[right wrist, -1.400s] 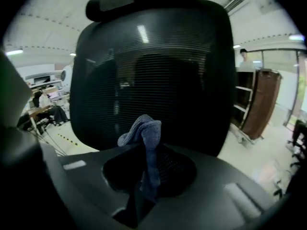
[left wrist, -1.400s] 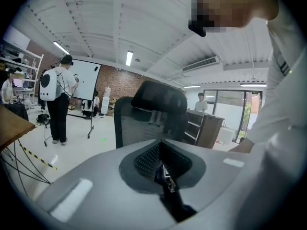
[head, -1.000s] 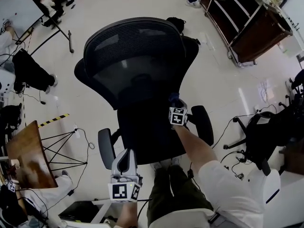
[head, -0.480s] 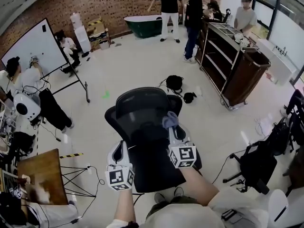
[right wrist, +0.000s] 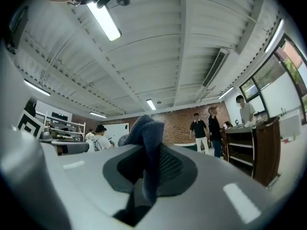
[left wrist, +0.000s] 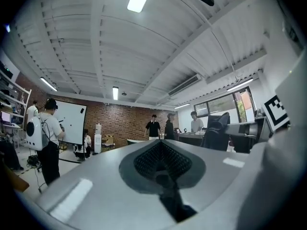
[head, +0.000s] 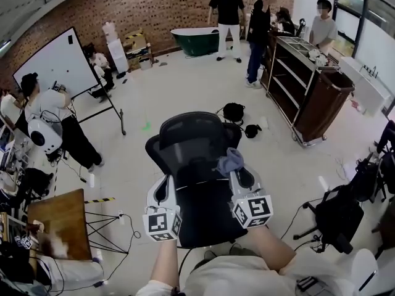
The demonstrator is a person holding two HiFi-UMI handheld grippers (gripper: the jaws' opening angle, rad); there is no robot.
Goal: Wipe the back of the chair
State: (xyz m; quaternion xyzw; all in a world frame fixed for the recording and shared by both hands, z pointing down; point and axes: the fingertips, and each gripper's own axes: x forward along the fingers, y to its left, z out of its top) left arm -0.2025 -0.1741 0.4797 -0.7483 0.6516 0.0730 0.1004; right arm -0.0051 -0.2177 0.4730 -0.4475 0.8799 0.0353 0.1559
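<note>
A green tub stands at the far brick wall, and what is in it cannot be seen from here. A brown cart with open shelves stands at the right; small things lie on its top, too small to be told. The chair is placed on the pale floor directly before the person, between the two grippers. It is black, with a rounded mesh back at its far side and a dark seat nearer the person. One blue-grey cloth is seen over the right side of the chair's back; whether it touches the back cannot be told. The cloth is clamped between the jaws of the right gripper, and in the right gripper view a fold of it stands up from the closed jaws. The left gripper is held beside the chair's left side, and in the left gripper view its jaws are brought together with nothing between them. One chair is being handled, with one cloth and two grippers. At least three people are seen standing by the tub and the cart. One whiteboard stands at the left, and one dark bag lies on the floor beyond the chair. A wooden board is seen at the lower left.
</note>
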